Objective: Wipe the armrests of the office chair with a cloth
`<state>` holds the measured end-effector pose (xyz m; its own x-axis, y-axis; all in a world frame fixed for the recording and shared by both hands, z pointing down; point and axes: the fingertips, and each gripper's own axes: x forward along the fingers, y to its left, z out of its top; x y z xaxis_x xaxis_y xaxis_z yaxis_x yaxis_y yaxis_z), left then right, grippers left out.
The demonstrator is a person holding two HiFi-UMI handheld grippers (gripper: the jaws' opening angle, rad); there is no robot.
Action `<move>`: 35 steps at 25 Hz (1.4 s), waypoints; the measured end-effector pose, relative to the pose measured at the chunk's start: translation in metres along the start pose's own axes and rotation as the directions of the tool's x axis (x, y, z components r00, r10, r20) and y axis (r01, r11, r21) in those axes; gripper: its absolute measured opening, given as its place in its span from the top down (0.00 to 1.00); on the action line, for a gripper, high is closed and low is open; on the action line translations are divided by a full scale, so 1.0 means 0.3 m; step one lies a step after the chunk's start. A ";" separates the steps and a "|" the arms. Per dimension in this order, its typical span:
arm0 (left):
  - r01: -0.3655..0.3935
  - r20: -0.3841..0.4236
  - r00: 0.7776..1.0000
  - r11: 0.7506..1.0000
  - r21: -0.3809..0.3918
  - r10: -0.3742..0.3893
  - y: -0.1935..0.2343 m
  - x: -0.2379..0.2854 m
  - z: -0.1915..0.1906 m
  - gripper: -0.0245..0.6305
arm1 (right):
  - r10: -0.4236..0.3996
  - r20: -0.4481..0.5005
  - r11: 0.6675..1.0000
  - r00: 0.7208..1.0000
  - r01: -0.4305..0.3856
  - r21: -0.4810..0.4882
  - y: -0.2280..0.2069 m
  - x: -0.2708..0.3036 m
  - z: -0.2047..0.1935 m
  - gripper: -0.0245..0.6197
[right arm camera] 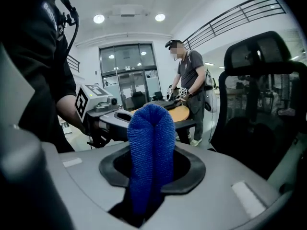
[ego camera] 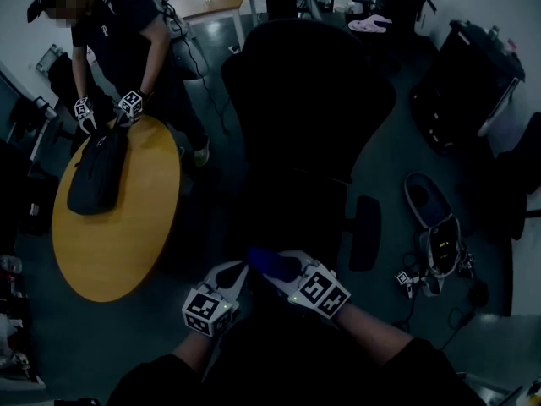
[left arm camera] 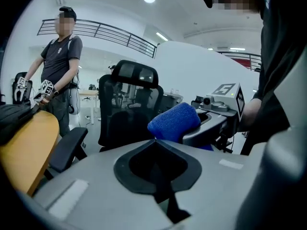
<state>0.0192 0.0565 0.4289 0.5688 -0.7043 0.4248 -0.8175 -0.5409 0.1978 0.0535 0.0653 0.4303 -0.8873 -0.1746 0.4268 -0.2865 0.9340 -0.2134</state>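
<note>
The black office chair [ego camera: 308, 117] stands right in front of me, with its right armrest [ego camera: 365, 232] out at the side. A folded blue cloth [ego camera: 270, 262] sticks up from my right gripper [ego camera: 272, 271], which is shut on it just short of the seat. In the right gripper view the cloth [right arm camera: 151, 143] fills the jaws. My left gripper [ego camera: 240, 276] hangs beside it at the left, shut with nothing held. In the left gripper view, the chair [left arm camera: 128, 110], one armrest [left arm camera: 68, 148] and the cloth [left arm camera: 173, 120] show beyond its closed tips.
A round yellow table [ego camera: 118, 244] stands at the left with a black bag [ego camera: 97, 172] on it. Another person [ego camera: 127, 32] holds grippers over the bag. A shoe [ego camera: 425, 200] and cables lie on the floor at the right, and a black case [ego camera: 465, 83] stands beyond.
</note>
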 end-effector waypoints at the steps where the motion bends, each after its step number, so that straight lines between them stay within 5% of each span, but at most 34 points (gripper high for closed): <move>1: 0.004 0.011 1.000 1.000 -0.002 -0.004 -0.043 0.002 0.021 0.94 | -0.012 0.020 1.000 1.000 0.012 0.005 0.009 -0.047 -0.002 0.76; 10: 0.136 0.042 0.989 0.988 0.075 -0.140 -0.383 -0.029 0.089 0.94 | -0.099 0.071 0.993 0.993 0.093 0.074 0.067 -0.332 -0.094 0.76; 17: 0.216 0.041 0.975 0.973 0.081 -0.219 -0.432 -0.144 0.063 0.94 | -0.210 0.089 0.974 0.974 0.200 0.106 0.163 -0.405 -0.091 0.76; 29: 0.313 0.089 0.940 0.938 0.152 -0.328 -0.327 -0.579 0.000 0.94 | -0.494 0.204 0.864 0.845 0.452 0.221 0.522 -0.356 0.028 0.76; 35: 0.379 0.137 0.910 0.920 0.103 -0.390 -0.350 -0.672 -0.042 0.94 | -0.535 0.188 0.836 0.824 0.484 0.259 0.646 -0.342 0.023 0.76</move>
<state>-0.0109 0.2610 0.3335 0.8494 -0.4930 0.1882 -0.5270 -0.8116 0.2522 0.0866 0.2620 0.3391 -0.6455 -0.7022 0.3003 -0.7624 0.6157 -0.1990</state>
